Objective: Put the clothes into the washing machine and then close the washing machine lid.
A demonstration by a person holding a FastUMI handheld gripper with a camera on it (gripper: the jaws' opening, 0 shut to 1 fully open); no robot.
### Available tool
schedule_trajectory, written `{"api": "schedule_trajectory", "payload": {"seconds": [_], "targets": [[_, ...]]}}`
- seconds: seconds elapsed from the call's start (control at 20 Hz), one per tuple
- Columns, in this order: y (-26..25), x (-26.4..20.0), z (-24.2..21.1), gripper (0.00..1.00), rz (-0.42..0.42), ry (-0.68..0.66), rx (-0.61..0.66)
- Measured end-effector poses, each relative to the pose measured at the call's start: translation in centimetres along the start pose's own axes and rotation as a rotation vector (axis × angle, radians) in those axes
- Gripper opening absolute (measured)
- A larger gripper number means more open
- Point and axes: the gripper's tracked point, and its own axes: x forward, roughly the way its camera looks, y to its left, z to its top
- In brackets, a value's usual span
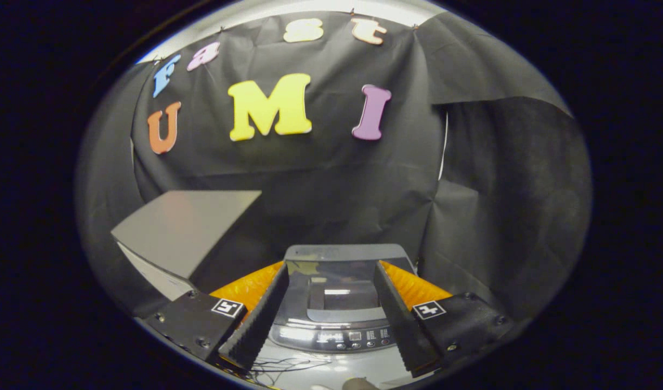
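I hold the gripper (pixel 329 319) spread wide with nothing between its 2 fingers. The washing machine (pixel 337 303) sits just ahead, framed between them, its lid (pixel 339 300) apparently down. I see no clothes, so I can't tell whether loading is done or not started.

A pale, glossy table (pixel 364 368) carries a small toy-sized washing machine (pixel 339 303), which stands upright on it with its lid closed and a row of small buttons along its near edge. In front of the machine, thin dark wires (pixel 280 368) trail loosely across the bare surface. The fingers of the gripper (pixel 331 325) are spread wide, one on either side of the machine — nothing is held between them. To one side, a grey box (pixel 185 230) sits beside the machine — its base is hidden.
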Motion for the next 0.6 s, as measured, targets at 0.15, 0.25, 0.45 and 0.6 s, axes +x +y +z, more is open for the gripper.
{"api": "schedule_trajectory", "payload": {"seconds": [0.15, 0.25, 0.45, 0.6], "targets": [[0.3, -4.4, 1.7, 0.99, -0.008, -0.07, 0.012], [0.9, -7.2, 2.1, 0.99, -0.011, -0.1, 0.014], [1.5, -13.4, 2.3, 1.0, -0.019, -0.152, -0.009], [1.9, -19.2, 0.9, 1.0, -0.013, -0.181, -0.038]]}}
